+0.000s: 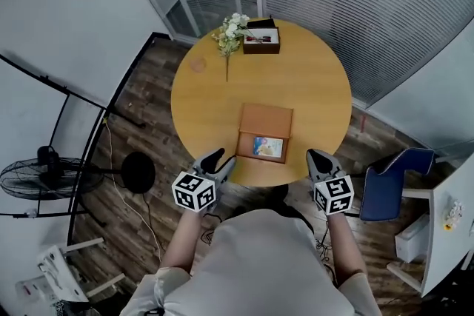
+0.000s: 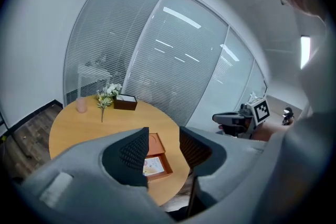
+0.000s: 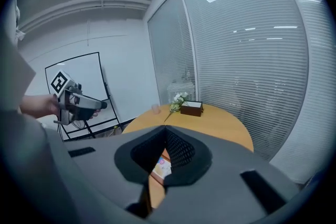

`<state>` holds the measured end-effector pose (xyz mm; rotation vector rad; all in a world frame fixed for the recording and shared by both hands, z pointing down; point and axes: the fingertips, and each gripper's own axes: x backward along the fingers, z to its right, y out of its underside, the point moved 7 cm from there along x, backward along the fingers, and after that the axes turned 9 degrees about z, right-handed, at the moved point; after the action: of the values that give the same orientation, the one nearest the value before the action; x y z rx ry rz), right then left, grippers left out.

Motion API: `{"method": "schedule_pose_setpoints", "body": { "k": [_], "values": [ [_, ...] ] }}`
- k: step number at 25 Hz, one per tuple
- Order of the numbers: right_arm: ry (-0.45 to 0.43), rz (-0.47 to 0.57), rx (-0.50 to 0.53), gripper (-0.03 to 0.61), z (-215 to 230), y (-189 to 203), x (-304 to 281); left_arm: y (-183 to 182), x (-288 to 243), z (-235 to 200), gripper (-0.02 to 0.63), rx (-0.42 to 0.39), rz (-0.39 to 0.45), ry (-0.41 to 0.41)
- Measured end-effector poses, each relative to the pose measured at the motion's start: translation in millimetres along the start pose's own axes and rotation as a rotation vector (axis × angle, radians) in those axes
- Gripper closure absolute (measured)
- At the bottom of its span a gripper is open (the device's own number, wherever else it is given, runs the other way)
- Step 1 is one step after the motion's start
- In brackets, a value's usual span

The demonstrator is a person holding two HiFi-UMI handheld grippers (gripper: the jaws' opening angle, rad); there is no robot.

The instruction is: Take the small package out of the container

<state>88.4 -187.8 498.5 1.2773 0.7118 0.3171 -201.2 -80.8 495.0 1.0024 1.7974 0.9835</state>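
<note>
The left gripper (image 1: 221,159) and right gripper (image 1: 319,156) are hovering, tilted downward, either side of the open wooden box (image 1: 264,122). Left jaws are standing apart and empty, right jaws together.

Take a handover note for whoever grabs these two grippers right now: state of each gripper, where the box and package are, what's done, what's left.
Left gripper: jaws apart, nothing between them, at the table's near edge, left of the box.
Right gripper: jaw tips together, empty, at the near edge, right of the box.
Wooden box: on the round table near the person's edge, lid open and lying flat.
Small package: inside the box, untouched.
Done: box stands open.
Left: open the right jaws if using that side, reach in, grip the package, lift it out.
</note>
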Motion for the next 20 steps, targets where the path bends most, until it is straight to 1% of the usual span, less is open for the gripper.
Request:
{"method": "schedule_pose_setpoints", "body": {
  "k": [7,12,16,20],
  "values": [
    [-0.08,-0.061,0.003,0.575,50.2,19.9,-26.4,6.9,-41.6,10.5,0.434,0.0,-0.03,-0.081],
    [-0.121,-0.094,-0.015,0.575,70.4,35.9,-42.3,17.7,-73.3,14.6,0.434,0.023,-0.056,-0.103],
    [-0.128,-0.125,-0.033,0.575,76.2,47.3,-50.5,33.0,-91.7,11.4,0.434,0.027,-0.114,-0.101],
    [-0.11,-0.158,-0.048,0.575,80.9,60.7,-60.7,59.0,-116.3,-6.2,0.434,-0.012,-0.212,-0.092]
  ]
}}
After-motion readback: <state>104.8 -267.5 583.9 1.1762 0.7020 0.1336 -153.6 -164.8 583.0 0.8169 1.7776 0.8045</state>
